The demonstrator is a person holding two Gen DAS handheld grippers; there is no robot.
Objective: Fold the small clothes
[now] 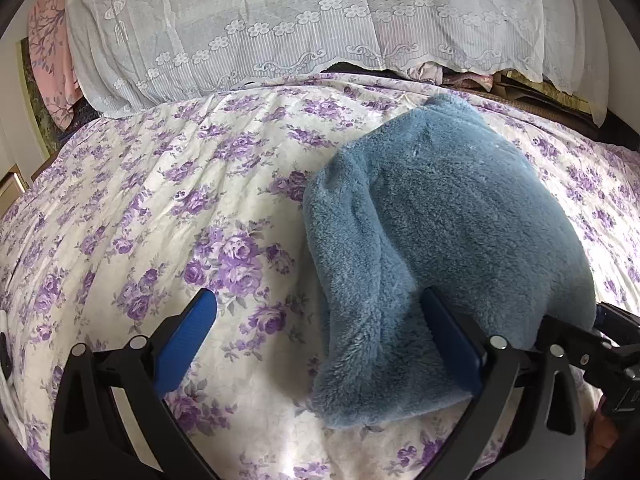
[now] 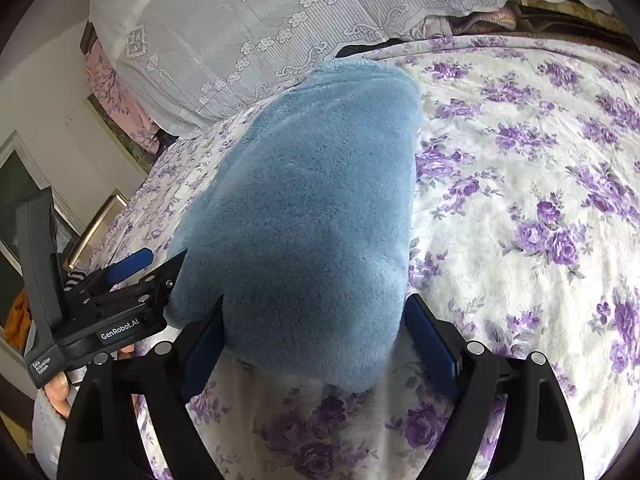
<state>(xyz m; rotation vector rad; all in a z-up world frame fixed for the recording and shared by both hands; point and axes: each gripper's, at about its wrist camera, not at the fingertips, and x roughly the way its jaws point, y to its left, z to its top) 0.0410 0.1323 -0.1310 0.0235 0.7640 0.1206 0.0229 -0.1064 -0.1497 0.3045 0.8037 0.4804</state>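
Plainly, we see a blue fleece garment (image 2: 304, 216) lying folded on the floral bedspread (image 2: 520, 168), its long axis running from our grippers away toward the lace-covered pile (image 2: 248, 40) at the far end of the bed. Its narrower, rounded far end points at that lace cover and stops just short of it; the broader near end lies at the grippers. We cannot tell what kind of garment it is, since the fold hides sleeves, legs or openings.

Our right gripper (image 2: 316, 344) stands wide, its blue pads on either side of the garment's near end; the fleece bulges between them, and the left pad's tip is hidden by it. We see no pinch on the cloth. Our left gripper (image 1: 320, 320) is also spread wide: its left finger (image 1: 188, 340) rests over bare bedspread, while the right finger sinks against the garment's near left edge, partly buried in the pile. It grips nothing.

Beside the garment, the left gripper's body shows in the right wrist view with a hand (image 2: 60, 392) beneath it, cut off by the frame. Under the lace edge, dark and striped items are too shadowed to make out.
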